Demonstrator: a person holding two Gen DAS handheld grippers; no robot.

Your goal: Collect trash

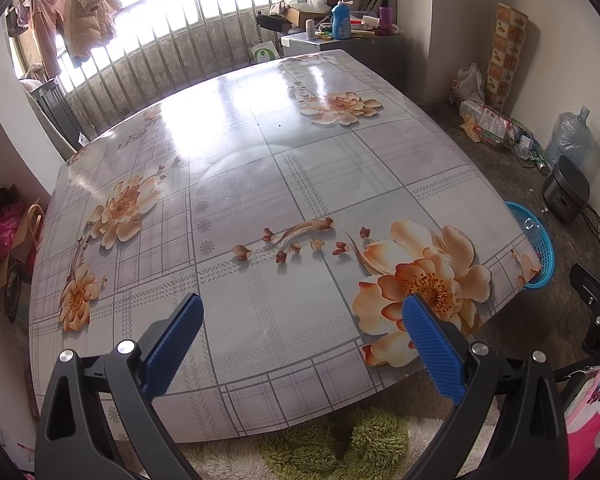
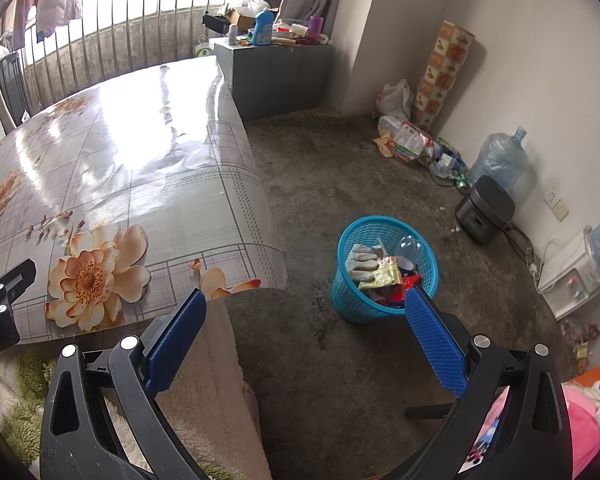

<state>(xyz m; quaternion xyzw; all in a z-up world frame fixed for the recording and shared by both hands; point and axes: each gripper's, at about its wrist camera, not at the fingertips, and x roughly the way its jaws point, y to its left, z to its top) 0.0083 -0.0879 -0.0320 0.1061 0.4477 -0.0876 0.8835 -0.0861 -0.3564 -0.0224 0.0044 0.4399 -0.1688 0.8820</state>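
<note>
A blue plastic basket (image 2: 383, 270) stands on the floor to the right of the table and holds trash: a grey glove (image 2: 361, 262), a clear bottle (image 2: 409, 246) and colourful wrappers (image 2: 387, 278). The basket's edge also shows past the table corner in the left wrist view (image 1: 533, 240). My right gripper (image 2: 303, 304) is open and empty, over the floor just left of the basket. My left gripper (image 1: 301, 308) is open and empty above the near edge of the table (image 1: 300, 176), which has a flowered cloth.
A grey cabinet (image 2: 280, 68) with bottles stands beyond the table. Bags and packets (image 2: 403, 136), a water jug (image 2: 499, 156), a black cooker (image 2: 485, 208) and a white dispenser (image 2: 571, 276) line the right wall. A fluffy rug (image 1: 339, 440) lies below the table.
</note>
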